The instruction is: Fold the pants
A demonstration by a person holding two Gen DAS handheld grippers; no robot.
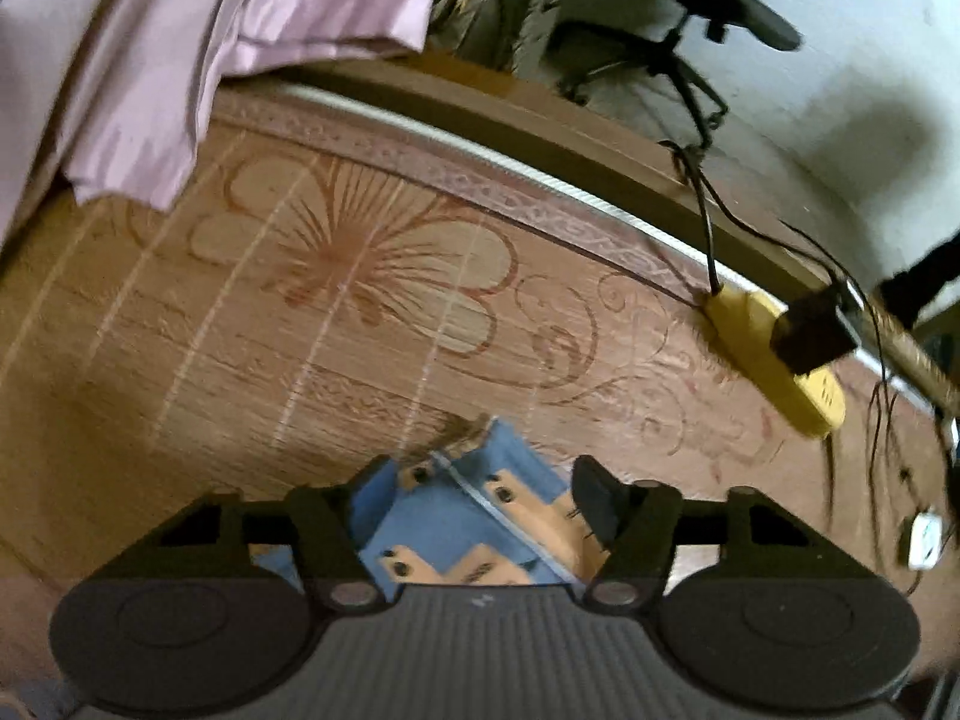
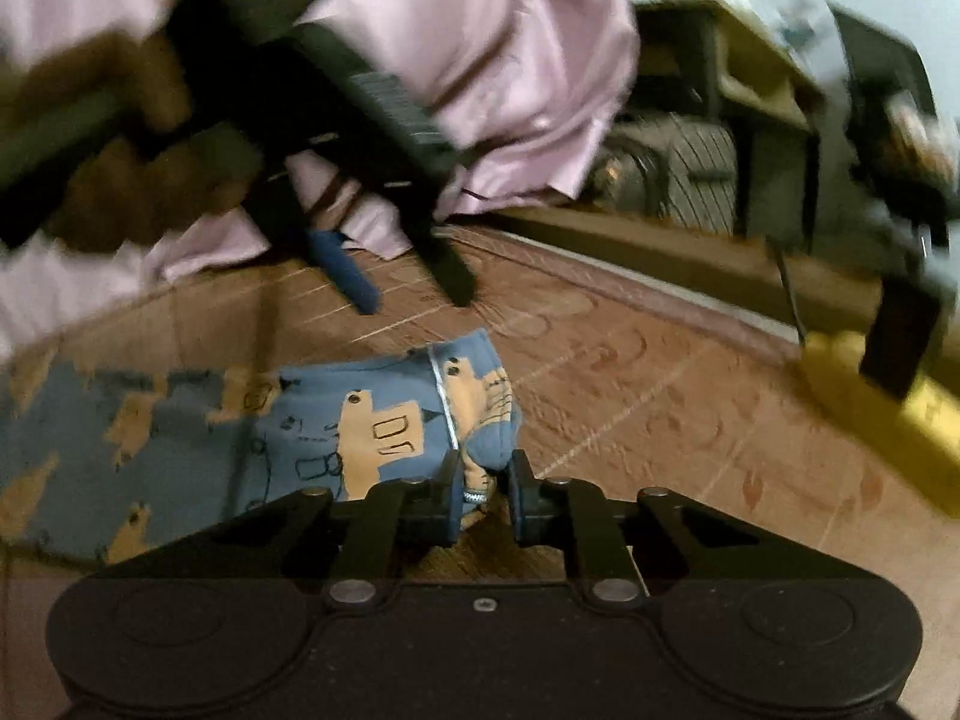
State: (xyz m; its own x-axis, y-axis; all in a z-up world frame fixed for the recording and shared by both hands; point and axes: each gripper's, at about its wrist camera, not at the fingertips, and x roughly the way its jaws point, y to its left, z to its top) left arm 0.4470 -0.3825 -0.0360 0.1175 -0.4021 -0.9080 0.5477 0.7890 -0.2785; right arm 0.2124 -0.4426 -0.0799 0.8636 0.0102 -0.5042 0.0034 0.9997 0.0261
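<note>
Right gripper [image 2: 486, 495] pinched on pants [image 2: 384, 420] edge, lying on mat [image 2: 630, 396]. Left gripper [image 1: 474, 498] spread wide, pants [image 1: 456, 516] between fingers, apparently ungripped; yellow block [image 1: 774, 354] beyond.

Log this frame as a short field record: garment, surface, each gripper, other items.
garment: blue pants with orange print, lying bunched on the mat
surface: brown floral mat
left gripper: open, fingers either side of the pants
right gripper: closed on the pants' edge
other items: pink cloth, yellow power strip
</note>
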